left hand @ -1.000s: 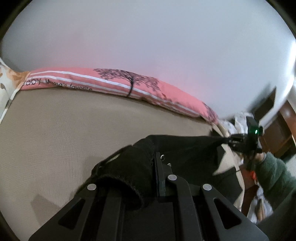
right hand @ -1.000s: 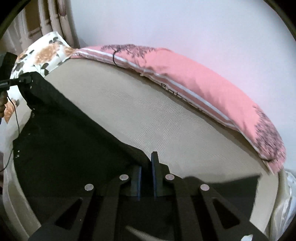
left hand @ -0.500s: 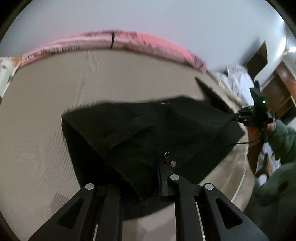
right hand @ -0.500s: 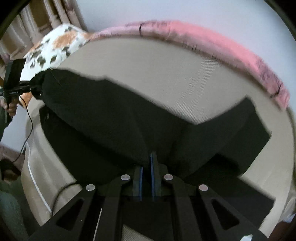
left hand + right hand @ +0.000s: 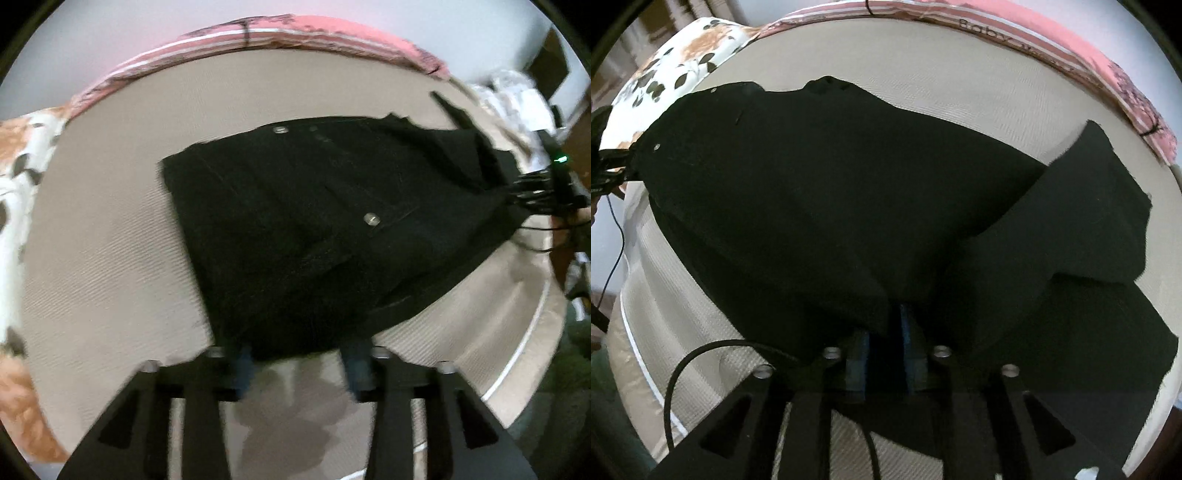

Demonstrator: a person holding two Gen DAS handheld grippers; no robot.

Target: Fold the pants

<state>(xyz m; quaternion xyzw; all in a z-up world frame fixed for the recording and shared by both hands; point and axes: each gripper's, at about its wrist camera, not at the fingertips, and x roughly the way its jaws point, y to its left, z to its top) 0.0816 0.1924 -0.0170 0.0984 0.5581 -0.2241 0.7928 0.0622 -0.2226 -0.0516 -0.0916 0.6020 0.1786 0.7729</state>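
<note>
The pants [image 5: 332, 221] are black, of a heavy dark cloth, and lie spread over the beige bed [image 5: 110, 240]. In the left wrist view the waistband edge faces the far side, with metal buttons showing along it and one more rivet lower on the front. In the right wrist view the cloth is folded over on itself, one leg end [image 5: 1108, 206] lying flat toward the right, another layer beneath it.

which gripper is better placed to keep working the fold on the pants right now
Right, probably. The right gripper has black cloth of the pants between its narrowly parted fingers, while the left gripper is wide open, its fingers at the hem, holding nothing.
</note>
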